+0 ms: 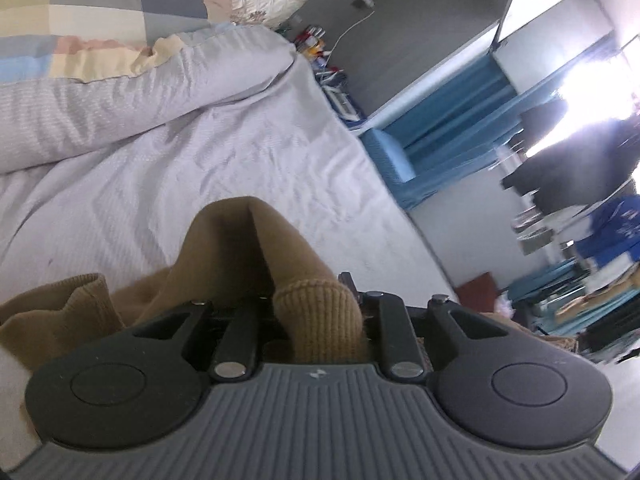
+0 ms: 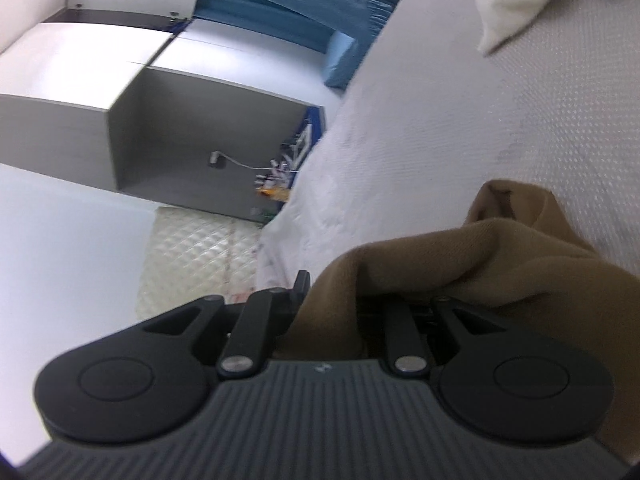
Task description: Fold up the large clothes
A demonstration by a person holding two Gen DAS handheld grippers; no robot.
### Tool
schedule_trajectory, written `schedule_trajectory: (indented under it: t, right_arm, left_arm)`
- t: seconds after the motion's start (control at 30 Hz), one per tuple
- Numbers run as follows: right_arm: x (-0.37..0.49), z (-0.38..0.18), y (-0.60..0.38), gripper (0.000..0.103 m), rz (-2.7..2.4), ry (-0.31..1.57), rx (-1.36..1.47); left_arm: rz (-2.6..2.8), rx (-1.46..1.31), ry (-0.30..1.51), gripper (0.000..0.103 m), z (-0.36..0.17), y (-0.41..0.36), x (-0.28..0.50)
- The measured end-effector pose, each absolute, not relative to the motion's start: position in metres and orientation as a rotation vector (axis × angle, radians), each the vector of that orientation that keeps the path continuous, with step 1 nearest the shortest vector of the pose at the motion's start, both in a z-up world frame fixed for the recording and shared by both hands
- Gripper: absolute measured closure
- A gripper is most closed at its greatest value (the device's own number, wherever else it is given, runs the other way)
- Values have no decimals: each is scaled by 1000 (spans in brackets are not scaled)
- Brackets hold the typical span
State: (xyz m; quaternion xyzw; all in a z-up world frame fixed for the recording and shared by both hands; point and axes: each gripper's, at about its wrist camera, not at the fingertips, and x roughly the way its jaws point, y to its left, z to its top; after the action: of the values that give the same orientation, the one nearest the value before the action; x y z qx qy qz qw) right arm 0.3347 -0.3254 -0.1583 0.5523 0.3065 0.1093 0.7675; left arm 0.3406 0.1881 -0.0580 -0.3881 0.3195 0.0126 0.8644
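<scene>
A brown knit sweater (image 1: 240,248) lies bunched on the pale grey bed sheet (image 1: 200,152). In the left wrist view its ribbed cuff (image 1: 316,320) sits pinched between the jaws of my left gripper (image 1: 320,308), and the fabric hides the fingertips. A second ribbed edge (image 1: 80,300) lies at the lower left. In the right wrist view a thick fold of the same sweater (image 2: 460,256) drapes over my right gripper (image 2: 340,312), which is shut on it. Only one dark finger (image 2: 302,284) shows at the left of the cloth.
A grey duvet roll (image 1: 120,92) and a patchwork quilt (image 1: 80,8) lie at the far side of the bed. A white cloth (image 2: 512,0) rests on the sheet (image 2: 440,120). Beyond the bed edge stand a cluttered nightstand (image 1: 316,44), blue curtains (image 1: 452,120) and a white wardrobe (image 2: 100,80).
</scene>
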Motion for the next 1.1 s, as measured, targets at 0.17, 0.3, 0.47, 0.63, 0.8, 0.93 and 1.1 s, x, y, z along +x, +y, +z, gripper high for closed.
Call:
schedule_trajectory:
  t: [0.17,0.3,0.47,0.63,0.8,0.93,1.1]
  right_arm:
    - [372,-205,-326,82,182,731,1195]
    - [398,-234,-322,82,164,764,1162]
    - [415,-258,-318,83,138,813,1152]
    - [413,-259,-317,82,138,806,1146]
    - [412,-257,-317,82,149,785,1154]
    - [409,-257,-320,82,168,785,1162]
    - [408,-256,-322,82,185,787,1163]
  left_arm:
    - [46,-651,715,78,-91,177,402]
    - [59,-571,767,78,-118,170,445]
    - [80,-547,807,78,-148,165,477]
    - [69,-545,810,78,-155,166,482]
    - [25,-518,807,74,-144,165,471]
    - [-52,-528,793,54,-125,173,453]
    - [-61,-423,734,36,-92,182,408]
